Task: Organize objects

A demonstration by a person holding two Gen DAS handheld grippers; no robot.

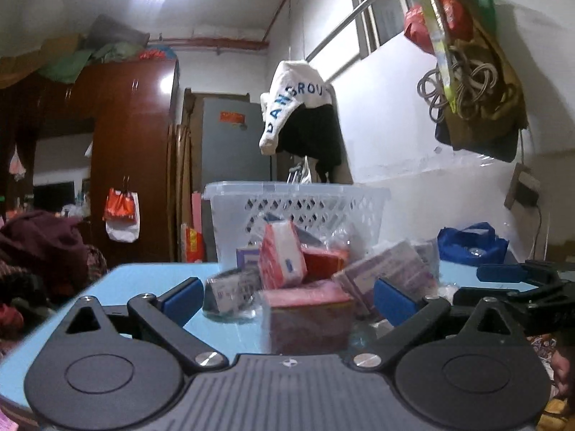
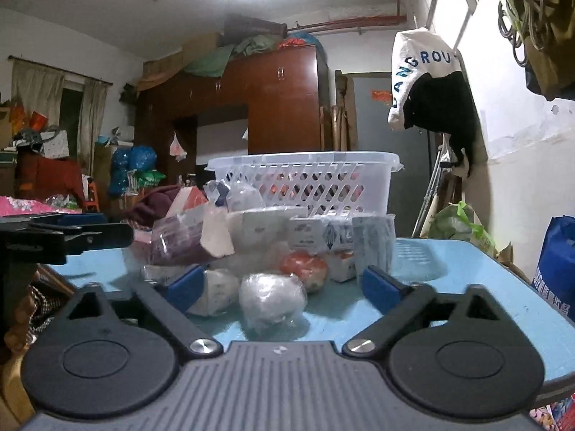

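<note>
Both tongs, left tongs and right tongs, are released and empty, low over a light blue worktop. Plastic-wrapped packets lie heaped before a white lattice plastic basket.

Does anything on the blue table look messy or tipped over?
Yes. The wrapped packets sit in a jumbled heap on the blue table, some leaning, in front of the white basket rather than inside it.
</note>
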